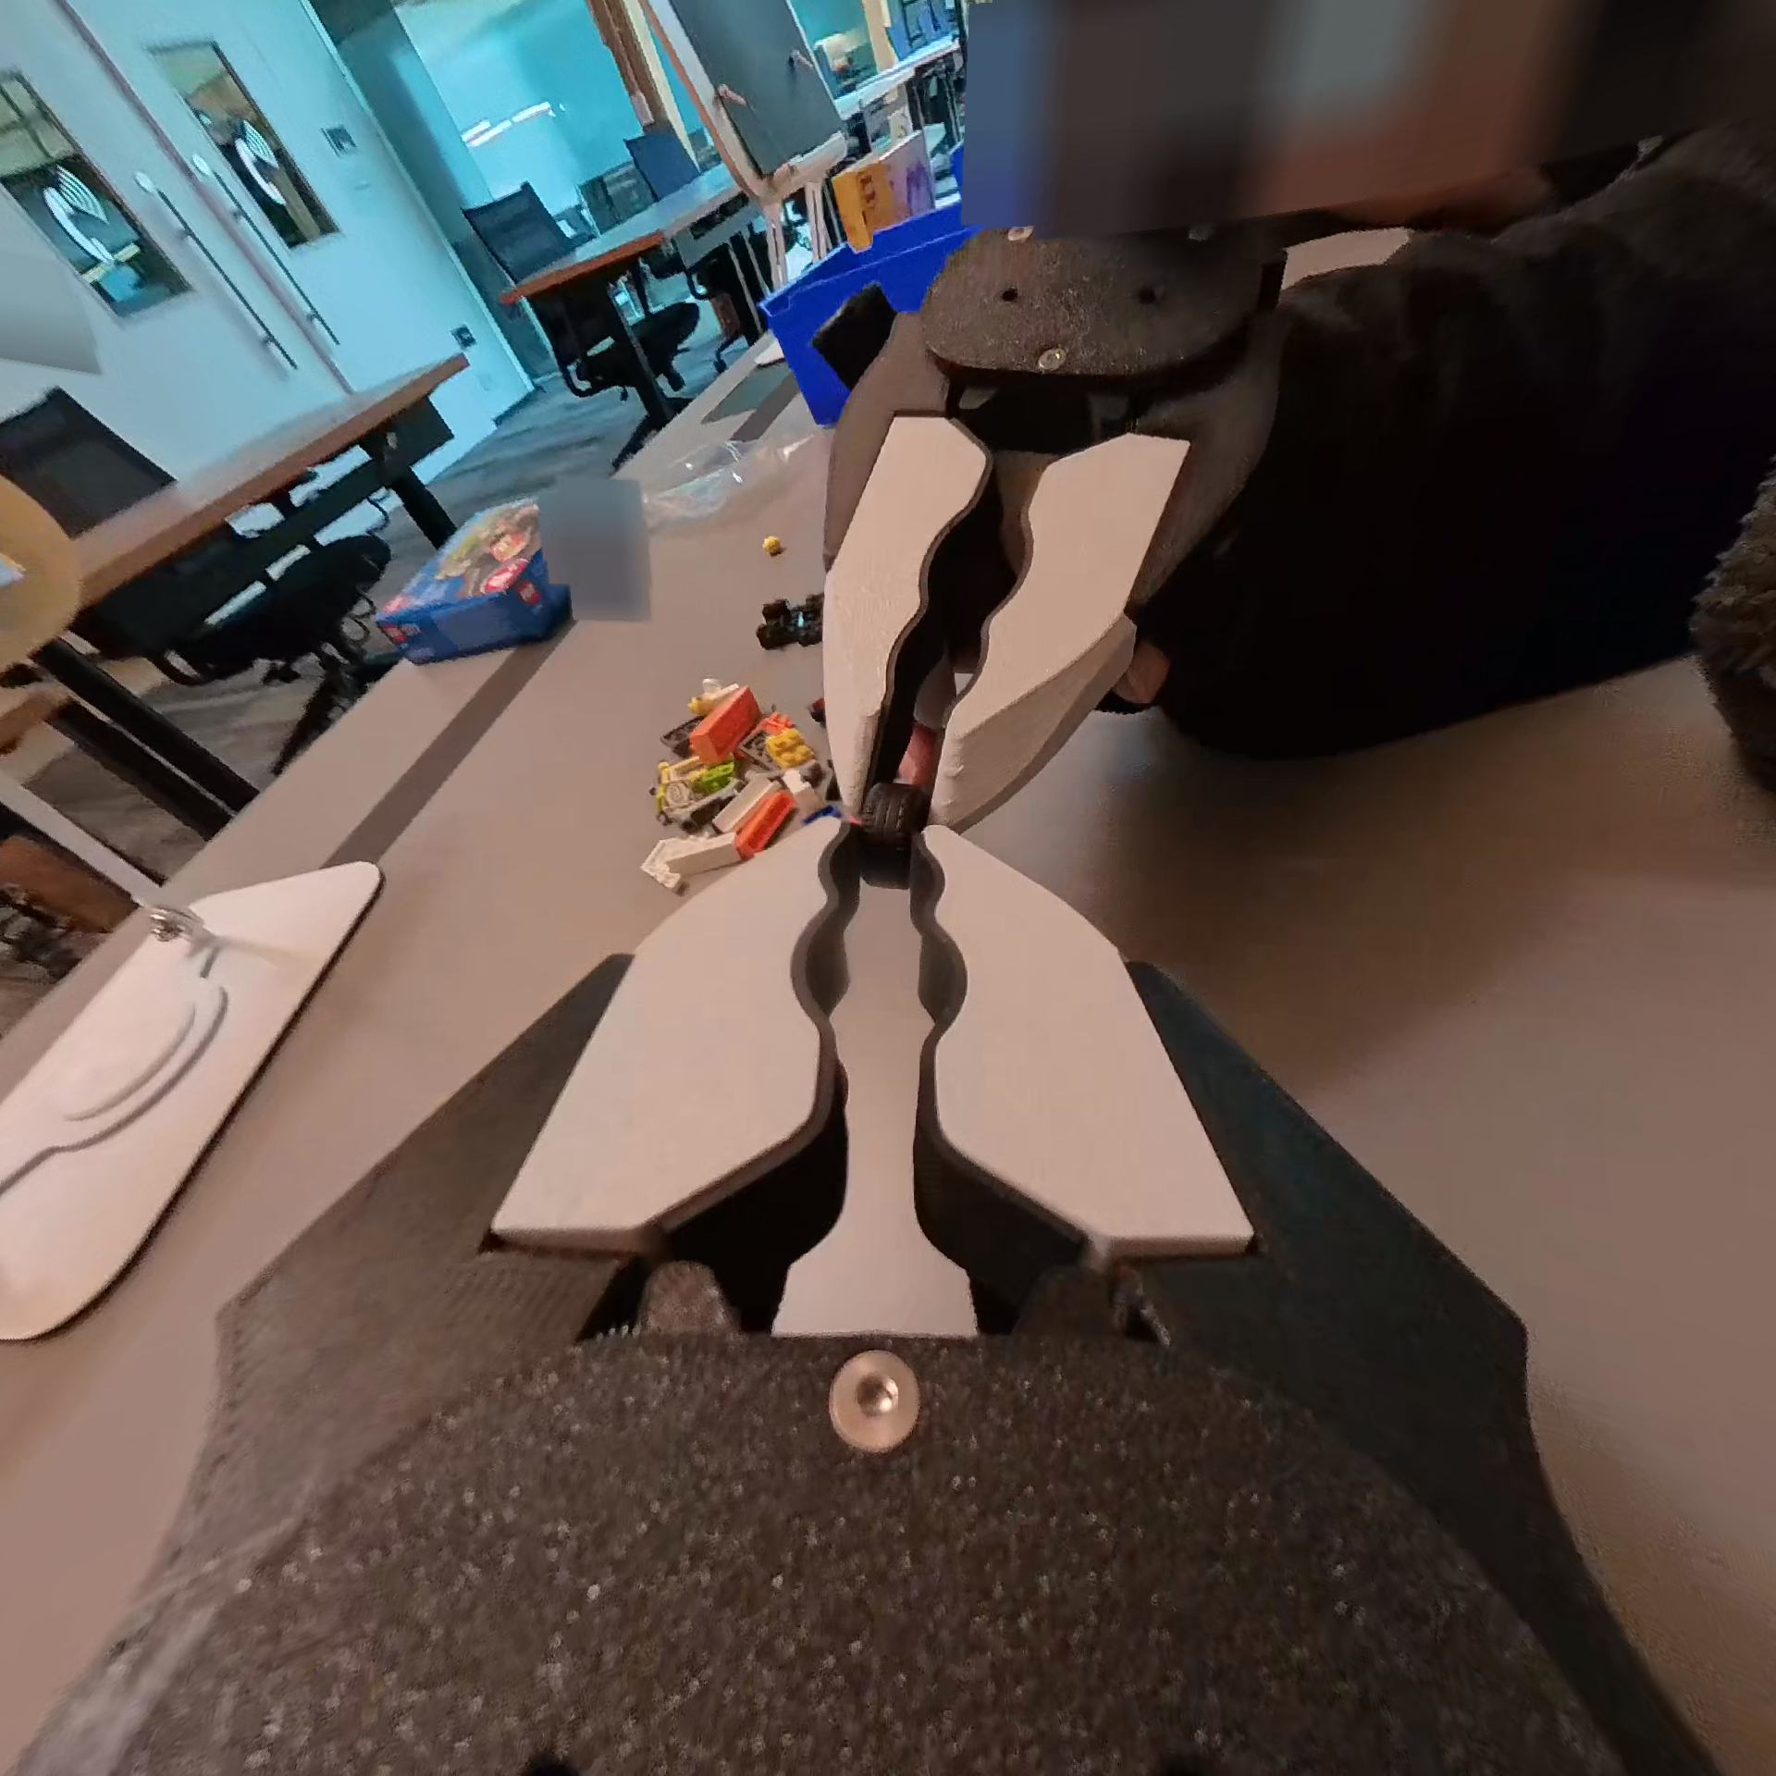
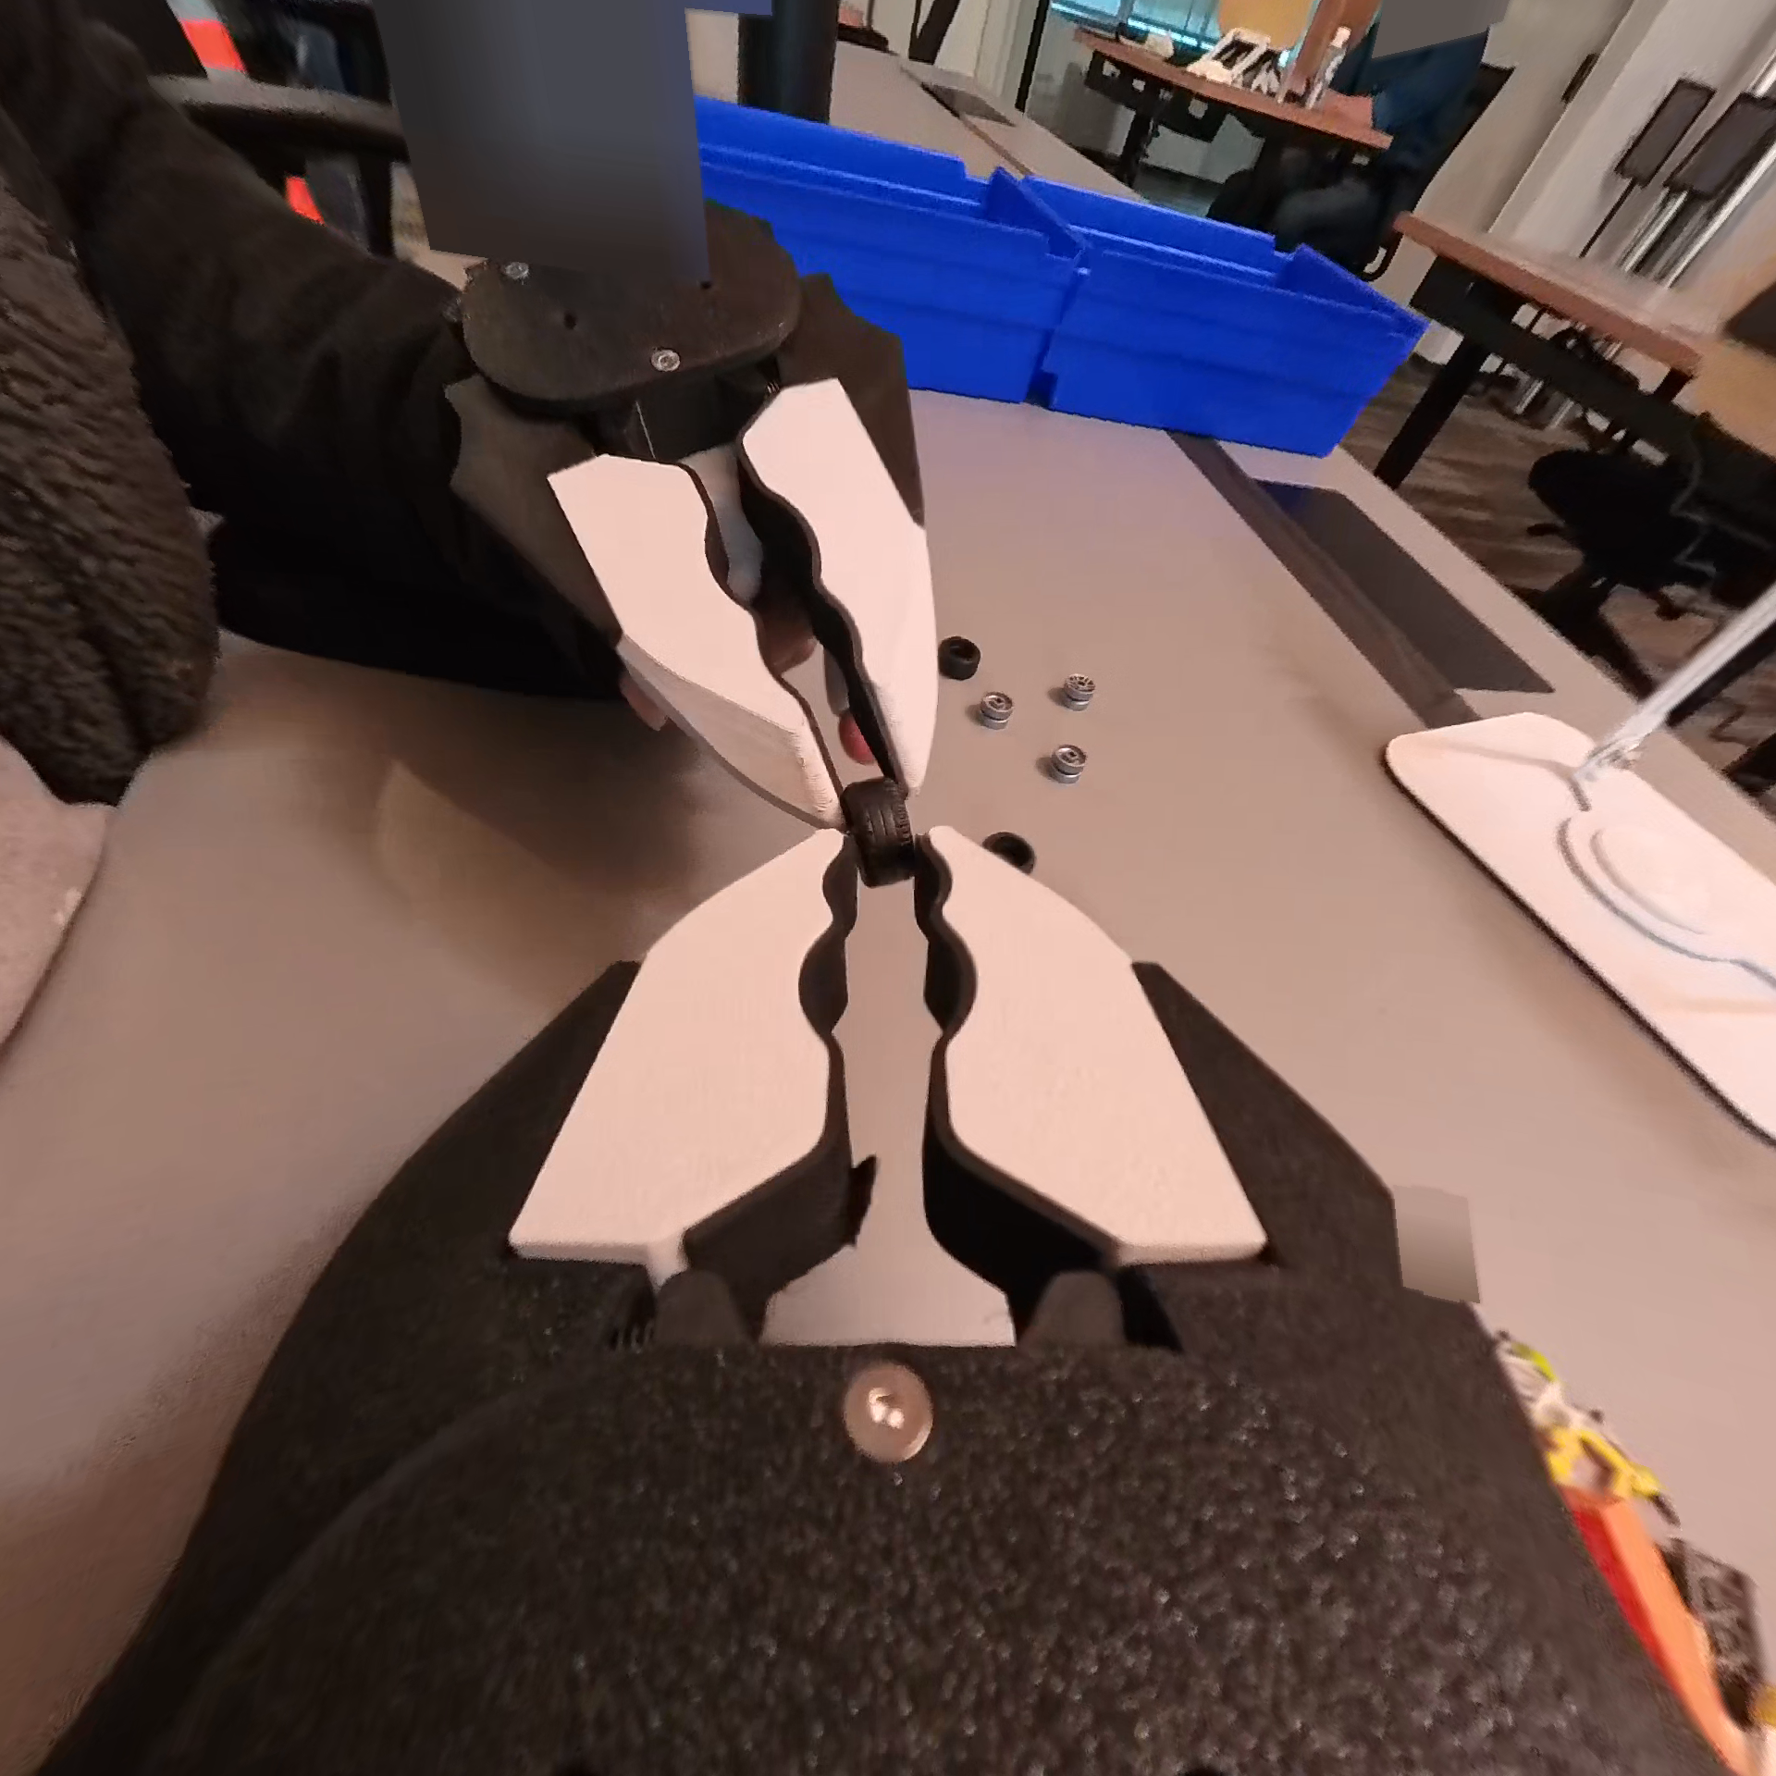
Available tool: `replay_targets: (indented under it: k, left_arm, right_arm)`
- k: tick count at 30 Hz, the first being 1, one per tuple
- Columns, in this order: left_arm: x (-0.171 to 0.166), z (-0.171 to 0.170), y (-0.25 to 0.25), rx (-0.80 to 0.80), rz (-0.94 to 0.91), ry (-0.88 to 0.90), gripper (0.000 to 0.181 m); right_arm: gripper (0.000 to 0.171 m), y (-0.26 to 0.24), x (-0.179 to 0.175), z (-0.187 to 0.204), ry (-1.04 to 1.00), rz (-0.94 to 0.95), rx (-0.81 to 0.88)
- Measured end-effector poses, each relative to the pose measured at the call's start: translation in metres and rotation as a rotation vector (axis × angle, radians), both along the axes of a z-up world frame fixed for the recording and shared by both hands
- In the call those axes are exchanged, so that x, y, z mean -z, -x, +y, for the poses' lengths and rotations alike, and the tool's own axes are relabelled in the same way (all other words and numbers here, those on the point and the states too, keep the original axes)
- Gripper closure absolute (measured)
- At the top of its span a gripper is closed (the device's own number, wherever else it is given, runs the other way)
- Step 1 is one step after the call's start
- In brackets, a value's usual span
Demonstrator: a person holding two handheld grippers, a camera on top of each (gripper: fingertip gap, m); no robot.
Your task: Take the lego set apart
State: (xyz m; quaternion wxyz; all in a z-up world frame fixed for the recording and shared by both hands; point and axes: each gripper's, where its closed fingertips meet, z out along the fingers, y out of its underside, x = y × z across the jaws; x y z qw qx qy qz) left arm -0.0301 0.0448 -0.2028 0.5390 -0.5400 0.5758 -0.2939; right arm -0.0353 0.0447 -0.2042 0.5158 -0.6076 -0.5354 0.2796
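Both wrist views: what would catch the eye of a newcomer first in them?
First, the two grippers meeting tip to tip at the picture's centre, the left gripper and the right gripper both pinching one small black wheel above the grey table. Next, the colourful pile of loose bricks just left of the wheel in the left wrist view. Behind, bright blue bins stand at the table's far end.

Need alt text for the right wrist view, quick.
Both grippers, the right gripper near and the left gripper opposite, pinch one black tyre above a grey table. Three grey hubs and two loose tyres lie beyond, before blue bins.
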Motion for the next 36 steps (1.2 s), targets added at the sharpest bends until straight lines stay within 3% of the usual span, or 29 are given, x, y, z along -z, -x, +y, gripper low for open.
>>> replay_targets:
  k: [8, 20, 35, 36]
  left_arm:
    - [-0.013, 0.004, -0.002, -0.125, -0.053, -0.075, 0.171]
    - [-0.013, 0.012, -0.001, -0.225, -0.082, -0.031, 0.173]
    - [0.006, 0.007, -0.005, -0.199, -0.044, 0.133, 0.179]
    - [0.02, -0.022, -0.019, -0.052, 0.019, 0.216, 0.181]
  right_arm:
    - [0.162, -0.001, -0.012, 0.003, -0.174, -0.033, 0.093]
    - [0.162, -0.006, -0.01, 0.014, -0.147, -0.008, 0.19]
    - [0.162, -0.012, 0.012, 0.02, -0.064, -0.032, 0.344]
    - [0.162, -0.018, 0.008, 0.026, -0.064, -0.01, 0.396]
